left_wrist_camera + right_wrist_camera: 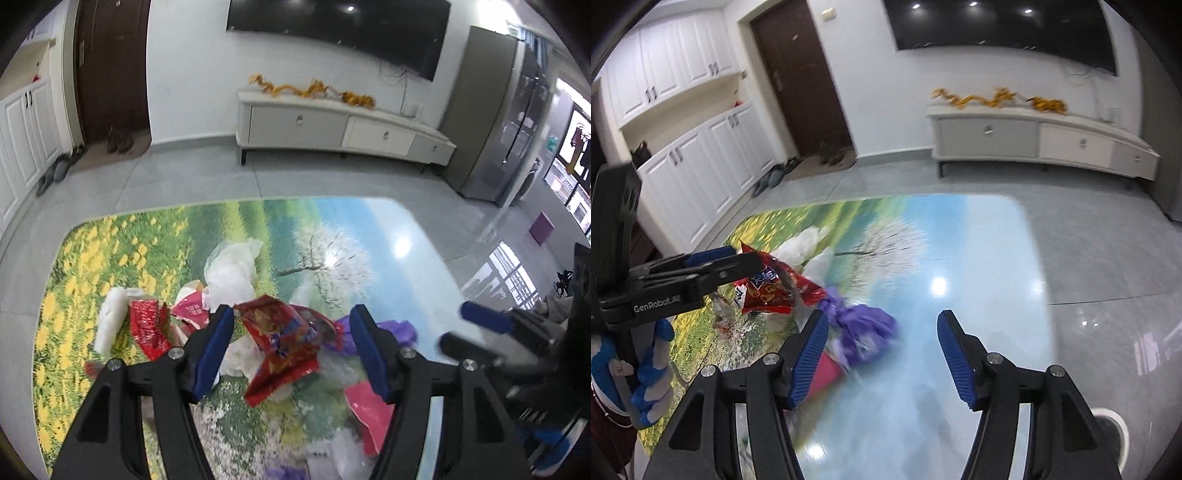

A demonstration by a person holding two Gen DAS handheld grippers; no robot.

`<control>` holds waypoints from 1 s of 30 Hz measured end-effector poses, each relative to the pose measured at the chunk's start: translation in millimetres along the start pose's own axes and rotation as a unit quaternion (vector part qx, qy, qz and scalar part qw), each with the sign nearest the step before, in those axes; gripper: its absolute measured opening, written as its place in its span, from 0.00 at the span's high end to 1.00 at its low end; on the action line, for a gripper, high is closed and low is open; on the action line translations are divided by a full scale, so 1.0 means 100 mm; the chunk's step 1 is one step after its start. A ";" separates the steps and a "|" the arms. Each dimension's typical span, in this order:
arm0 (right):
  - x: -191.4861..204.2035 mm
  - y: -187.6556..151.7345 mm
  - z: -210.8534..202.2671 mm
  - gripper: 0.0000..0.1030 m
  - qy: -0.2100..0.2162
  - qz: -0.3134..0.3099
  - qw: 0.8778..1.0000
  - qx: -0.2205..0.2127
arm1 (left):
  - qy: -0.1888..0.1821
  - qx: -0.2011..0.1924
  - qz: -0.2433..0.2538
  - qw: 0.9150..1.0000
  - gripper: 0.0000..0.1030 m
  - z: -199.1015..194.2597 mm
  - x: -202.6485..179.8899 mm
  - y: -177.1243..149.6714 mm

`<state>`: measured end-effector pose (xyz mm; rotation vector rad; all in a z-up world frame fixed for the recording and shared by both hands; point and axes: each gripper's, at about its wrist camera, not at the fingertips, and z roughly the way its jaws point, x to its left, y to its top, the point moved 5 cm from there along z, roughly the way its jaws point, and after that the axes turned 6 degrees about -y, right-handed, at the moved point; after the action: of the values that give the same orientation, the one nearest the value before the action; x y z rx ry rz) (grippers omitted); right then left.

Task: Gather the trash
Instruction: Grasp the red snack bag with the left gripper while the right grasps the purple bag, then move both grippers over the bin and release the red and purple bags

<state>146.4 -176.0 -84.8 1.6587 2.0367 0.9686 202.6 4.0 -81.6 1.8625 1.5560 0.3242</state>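
The left gripper (291, 347) stood with its jaws wide apart, a red snack bag (284, 343) between the blue pads but not clamped; whether either pad touched it could not be told. The right gripper (882, 354) also gaped, holding nothing, above the sky-blue part of the picture-printed table (406, 229). A crumpled purple wrapper (864, 325) lay just beside its left pad. More litter spread toward the table's flowered left edge: a white plastic bag (232, 269), a second red wrapper (149, 325), a pink packet (369, 413).
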 end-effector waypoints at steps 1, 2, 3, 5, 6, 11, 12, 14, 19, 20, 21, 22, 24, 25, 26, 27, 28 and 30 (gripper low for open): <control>0.05 0.02 0.15 0.42 0.006 -0.003 1.000 0.010 | 0.001 0.003 -0.002 1.000 0.39 0.02 -0.01 -0.04; 0.09 0.02 0.24 0.42 0.009 -0.006 1.000 0.016 | 0.002 0.008 -0.005 1.000 0.39 0.06 0.01 -0.04; 0.12 0.03 0.32 0.42 0.012 -0.008 1.000 0.021 | 0.002 0.015 -0.011 1.000 0.40 0.12 0.03 -0.05; 0.17 0.02 0.46 0.42 0.017 -0.014 0.999 0.033 | 0.001 0.024 -0.020 1.000 0.55 0.18 0.06 -0.05; 0.18 0.00 0.51 0.42 0.021 -0.016 0.999 0.038 | -0.001 0.030 -0.025 0.999 0.58 0.21 0.08 -0.06; 0.17 -0.10 0.61 0.60 0.031 -0.023 0.998 0.051 | -0.016 0.035 -0.044 0.998 0.80 0.24 0.14 -0.13; 0.16 -0.12 0.60 0.62 0.035 -0.023 0.998 0.049 | -0.019 0.032 -0.048 0.998 0.81 0.22 0.15 -0.14; 0.15 -0.14 0.52 0.73 0.042 -0.020 0.998 0.043 | -0.021 0.025 -0.049 0.998 0.84 0.16 0.13 -0.15; 0.08 -0.18 0.23 0.76 0.048 -0.012 0.999 0.014 | -0.032 0.002 -0.036 0.999 0.92 -0.09 0.00 -0.15; 0.07 -0.18 0.18 0.76 0.049 -0.011 0.999 0.009 | -0.033 -0.004 -0.031 0.999 0.92 -0.15 -0.03 -0.14; 0.05 -0.19 0.09 0.76 0.048 -0.009 0.999 0.001 | -0.034 -0.010 -0.026 0.999 0.92 -0.22 -0.06 -0.14; 0.05 -0.19 0.00 0.76 0.047 -0.007 0.999 -0.005 | -0.037 -0.015 -0.022 0.999 0.92 -0.28 -0.10 -0.14; 0.03 -0.19 -0.14 0.76 0.047 -0.003 0.999 -0.017 | -0.042 -0.024 -0.016 0.999 0.92 -0.40 -0.16 -0.15; 0.02 -0.19 -0.23 0.76 0.048 0.000 0.999 -0.025 | -0.044 -0.029 -0.014 0.999 0.92 -0.46 -0.20 -0.16; 0.01 -0.19 -0.32 0.76 0.047 0.001 0.998 -0.032 | -0.045 -0.032 -0.012 0.998 0.92 -0.51 -0.22 -0.16; 0.01 -0.20 -0.41 0.76 0.046 0.003 0.998 -0.039 | -0.048 -0.036 -0.011 0.998 0.92 -0.56 -0.26 -0.17; -0.01 -0.21 -0.51 0.76 0.044 0.004 0.998 -0.047 | -0.051 -0.040 -0.008 0.998 0.92 -0.63 -0.30 -0.17; -0.05 -0.24 -0.66 0.76 0.039 0.010 0.998 -0.057 | -0.056 -0.046 0.000 0.997 0.92 -0.73 -0.37 -0.19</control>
<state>88.2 -202.0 -54.8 1.6083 1.9780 1.1513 135.7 -5.5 -31.2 1.7778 1.4428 0.2828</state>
